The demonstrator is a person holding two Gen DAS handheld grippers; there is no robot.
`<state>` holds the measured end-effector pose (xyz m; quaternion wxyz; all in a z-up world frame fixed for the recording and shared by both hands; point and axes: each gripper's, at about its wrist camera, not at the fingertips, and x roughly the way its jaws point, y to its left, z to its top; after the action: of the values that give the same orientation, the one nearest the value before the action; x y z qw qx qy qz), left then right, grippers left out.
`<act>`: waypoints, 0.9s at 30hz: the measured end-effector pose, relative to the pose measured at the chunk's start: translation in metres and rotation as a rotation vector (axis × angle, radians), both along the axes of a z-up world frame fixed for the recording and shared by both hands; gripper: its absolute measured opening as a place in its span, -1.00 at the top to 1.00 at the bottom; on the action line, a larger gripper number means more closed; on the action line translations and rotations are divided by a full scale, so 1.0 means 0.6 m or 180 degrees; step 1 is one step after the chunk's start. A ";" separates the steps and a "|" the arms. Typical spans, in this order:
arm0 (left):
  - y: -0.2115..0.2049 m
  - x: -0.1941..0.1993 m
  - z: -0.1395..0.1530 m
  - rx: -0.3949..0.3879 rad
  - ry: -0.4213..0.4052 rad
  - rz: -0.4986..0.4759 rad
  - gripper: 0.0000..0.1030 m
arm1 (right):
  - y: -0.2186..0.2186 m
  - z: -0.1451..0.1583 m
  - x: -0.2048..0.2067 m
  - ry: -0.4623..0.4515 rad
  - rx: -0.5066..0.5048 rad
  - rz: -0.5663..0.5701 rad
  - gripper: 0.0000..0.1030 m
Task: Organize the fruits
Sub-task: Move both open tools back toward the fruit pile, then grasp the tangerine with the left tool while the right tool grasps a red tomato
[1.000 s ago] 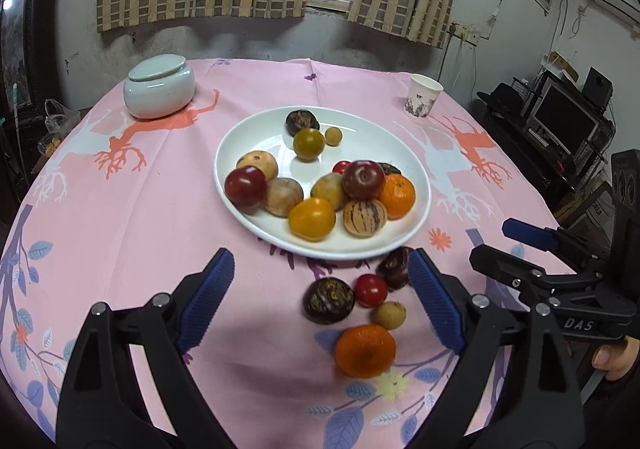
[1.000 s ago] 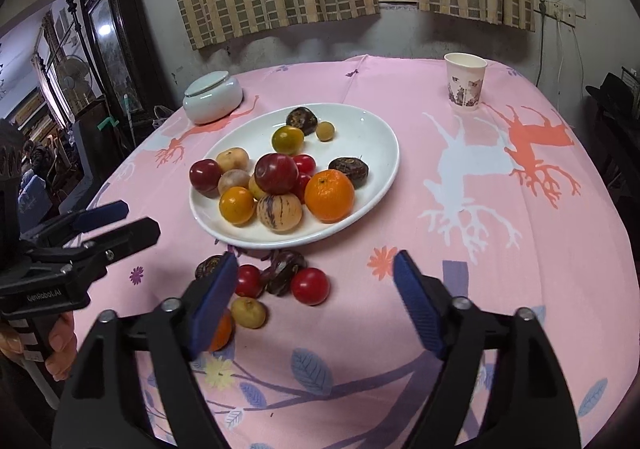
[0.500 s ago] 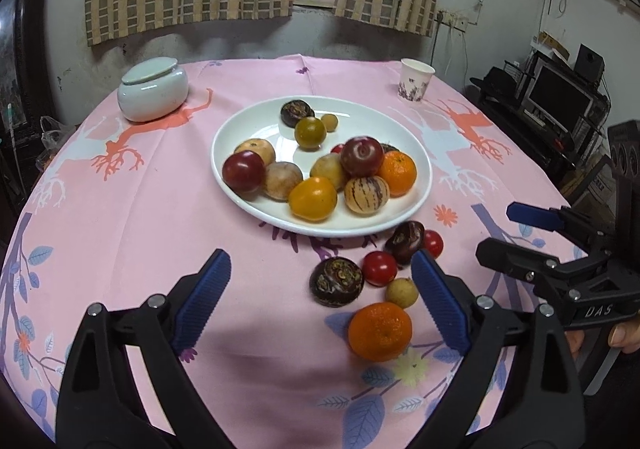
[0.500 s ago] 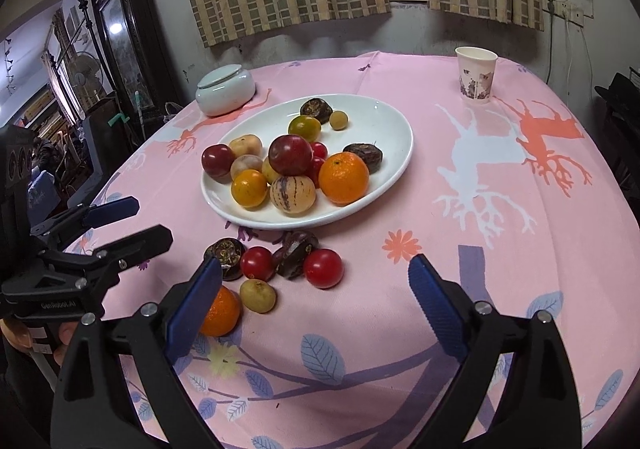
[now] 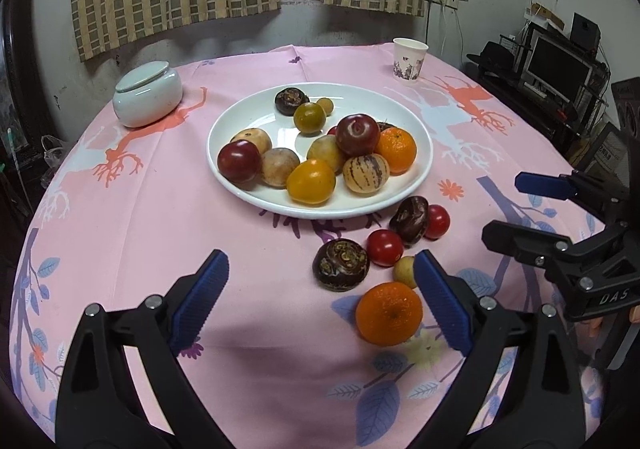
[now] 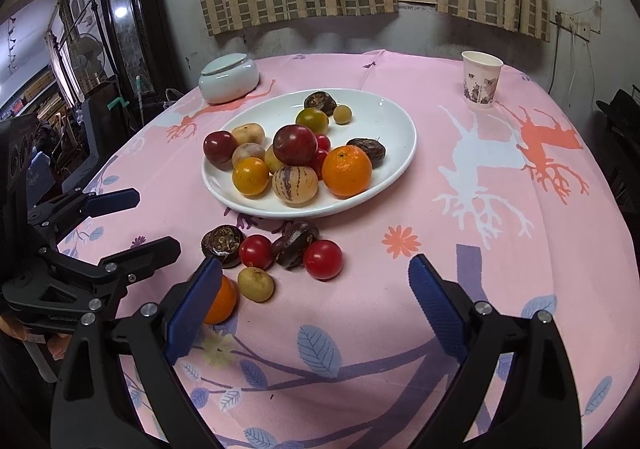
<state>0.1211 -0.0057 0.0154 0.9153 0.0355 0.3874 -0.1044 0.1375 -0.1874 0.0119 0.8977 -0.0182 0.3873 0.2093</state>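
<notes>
A white plate (image 5: 420,173) (image 6: 400,153) in the table's middle holds several fruits: plums, oranges, a striped melon. Loose fruits lie in front of it: an orange (image 5: 389,313) (image 6: 220,301), a dark passion fruit (image 5: 341,264) (image 6: 223,240), two red tomatoes (image 5: 385,247) (image 6: 323,259), another dark fruit (image 5: 410,220) (image 6: 295,243) and a small yellow fruit (image 5: 404,271) (image 6: 256,283). My left gripper (image 5: 320,301) is open and empty, the orange just inside its right finger. My right gripper (image 6: 316,305) is open and empty, hovering near the loose fruits.
A white lidded jar (image 5: 147,94) (image 6: 229,78) stands at the back left. A paper cup (image 5: 409,59) (image 6: 481,79) stands at the back right. The pink cloth covers a round table; its edge curves close on both sides.
Both grippers have pulled back and risen a little, so the table looks farther away. The fruits have not moved. Both grippers stay open.
</notes>
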 end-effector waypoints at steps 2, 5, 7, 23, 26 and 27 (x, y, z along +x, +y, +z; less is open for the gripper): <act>0.000 0.000 -0.002 0.0004 0.0019 -0.0017 -0.85 | 0.003 -0.001 -0.002 0.0016 -0.0065 0.0041 -0.84; 0.001 -0.001 -0.003 0.0017 0.0054 -0.0051 -0.85 | 0.010 -0.003 -0.009 0.0034 -0.0191 0.0159 -0.84; 0.000 -0.003 -0.003 0.0054 0.0068 -0.0080 -0.85 | 0.017 -0.005 -0.017 0.0044 -0.0326 0.0264 -0.84; -0.059 -0.004 -0.071 0.0315 0.0428 -0.0404 -0.85 | 0.026 -0.028 -0.028 0.0179 -0.0671 0.0442 -0.84; -0.062 -0.003 -0.077 0.0342 0.0397 -0.0395 -0.71 | 0.027 -0.029 -0.028 0.0186 -0.0697 0.0448 -0.84; -0.062 -0.002 -0.080 0.0336 0.0412 -0.0410 -0.45 | 0.028 -0.029 -0.029 0.0183 -0.0704 0.0455 -0.84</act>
<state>0.1200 -0.0431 -0.0325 0.8766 0.1018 0.4476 -0.1445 0.1202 -0.1708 -0.0053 0.8615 -0.1386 0.4313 0.2292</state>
